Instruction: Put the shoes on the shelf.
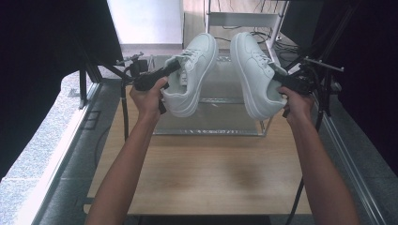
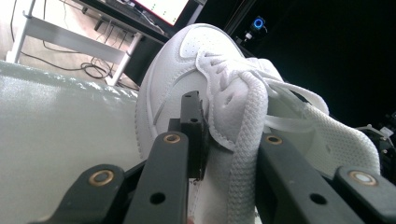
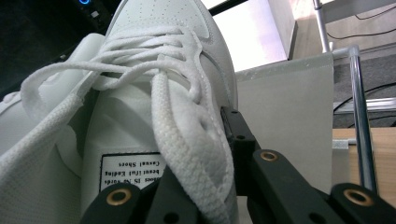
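In the high view, the left gripper (image 1: 170,70) clamped one white lace-up sneaker (image 1: 192,75) in the air above the wooden table (image 1: 211,173). The right gripper (image 1: 283,79) clamped the other white sneaker (image 1: 256,75).

In the left gripper view, the jaws pinched its shoe's side wall (image 2: 187,84); the shoe's heel was cut off.

In the right gripper view, the jaws pinched its shoe's tongue edge (image 3: 187,126), and laces hid part of the tongue label (image 3: 130,170).

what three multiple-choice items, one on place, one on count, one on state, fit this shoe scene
1. Where are the shoes?
A. flat on the wooden table
B. held up in the air over the table
C. on the floor

2. How many white sneakers are there?
A. one
B. two
C. three

3. How is the left tool?
A. open, apart from the shoe
B. shut on a sneaker's side by the laces
C. lying on the table

Key: B, the left sneaker and right sneaker hang above the table; B, one per hand; B, the left tool clamps the upper.
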The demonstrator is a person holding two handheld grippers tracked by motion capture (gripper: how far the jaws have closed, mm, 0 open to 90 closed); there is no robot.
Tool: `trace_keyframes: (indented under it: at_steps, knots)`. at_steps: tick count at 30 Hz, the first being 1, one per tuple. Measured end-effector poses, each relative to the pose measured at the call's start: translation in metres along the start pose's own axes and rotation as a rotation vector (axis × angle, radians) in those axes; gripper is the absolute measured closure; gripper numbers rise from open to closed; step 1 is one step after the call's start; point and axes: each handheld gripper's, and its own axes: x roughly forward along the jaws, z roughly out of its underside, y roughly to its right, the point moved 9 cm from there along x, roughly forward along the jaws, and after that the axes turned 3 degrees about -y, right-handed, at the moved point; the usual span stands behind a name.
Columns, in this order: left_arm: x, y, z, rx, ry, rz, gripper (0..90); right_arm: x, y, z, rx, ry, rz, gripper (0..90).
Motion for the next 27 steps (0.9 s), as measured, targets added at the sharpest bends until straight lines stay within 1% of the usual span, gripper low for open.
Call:
trace_keyframes:
  at_steps: [2,3,4,5,7,8,9,10,13,14,15,17,18,19,20,21,23,24,25,27]
  knots:
    - [0.005,-0.001,-0.003,-0.015,0.009,-0.007,80.1,0.006,0.0,-0.001,0.007,0.002,0.012,86.2]
    - [0.009,-0.002,-0.005,-0.017,0.01,-0.016,80.1,0.013,-0.001,-0.003,0.015,-0.005,0.021,86.2]
    - [0.009,-0.002,-0.005,-0.017,0.01,-0.016,80.1,0.013,-0.001,-0.003,0.015,-0.005,0.021,86.2]
    - [0.015,-0.003,-0.01,-0.019,0.007,-0.027,80.1,0.021,-0.002,-0.006,0.011,-0.01,0.03,86.2]
    - [0.018,-0.003,-0.013,-0.016,0.001,-0.035,80.1,0.024,-0.003,-0.008,0.011,-0.011,0.035,86.2]
    - [0.021,-0.003,-0.017,-0.01,-0.005,-0.041,80.1,0.027,-0.003,-0.01,0.012,-0.012,0.039,86.2]
    - [0.027,-0.003,-0.024,0.001,-0.012,-0.052,80.1,0.033,-0.003,-0.014,0.014,-0.011,0.048,86.2]
    - [0.027,-0.003,-0.024,0.001,-0.012,-0.052,80.2,0.033,-0.003,-0.014,0.014,-0.011,0.048,86.2]
    - [0.037,-0.007,-0.035,-0.002,-0.013,-0.075,80.2,0.045,-0.003,-0.019,0.019,-0.022,0.066,86.2]
    - [0.037,-0.007,-0.035,-0.002,-0.013,-0.075,80.2,0.045,-0.003,-0.019,0.019,-0.022,0.066,86.2]
    - [0.04,-0.009,-0.038,-0.004,-0.01,-0.084,80.2,0.052,-0.003,-0.022,0.021,-0.028,0.082,86.2]
    - [0.044,-0.014,-0.04,-0.011,-0.01,-0.099,80.2,0.054,-0.003,-0.024,0.022,-0.029,0.086,86.2]
    - [0.046,-0.018,-0.04,-0.023,-0.008,-0.103,80.2,0.057,-0.003,-0.026,0.022,-0.029,0.087,86.2]
    - [0.051,-0.023,-0.04,-0.051,-0.011,-0.108,80.2,0.062,-0.004,-0.029,0.027,-0.027,0.094,86.1]
    - [0.051,-0.023,-0.04,-0.051,-0.011,-0.108,80.2,0.062,-0.004,-0.029,0.027,-0.027,0.094,86.1]
    - [0.053,-0.027,-0.04,-0.061,-0.016,-0.113,80.2,0.064,-0.004,-0.03,0.026,-0.027,0.097,86.2]
    - [0.057,-0.031,-0.04,-0.048,-0.028,-0.134,80.3,0.068,-0.003,-0.033,0.024,-0.023,0.109,86.2]
    - [0.059,-0.032,-0.04,-0.036,-0.036,-0.146,80.3,0.07,-0.003,-0.034,0.029,-0.018,0.114,86.2]
    - [0.062,-0.035,-0.039,-0.023,-0.042,-0.165,80.2,0.074,-0.001,-0.034,0.038,-0.024,0.12,86.2]
    - [0.063,-0.037,-0.038,-0.027,-0.044,-0.171,80.2,0.076,-0.001,-0.034,0.037,-0.026,0.123,86.2]
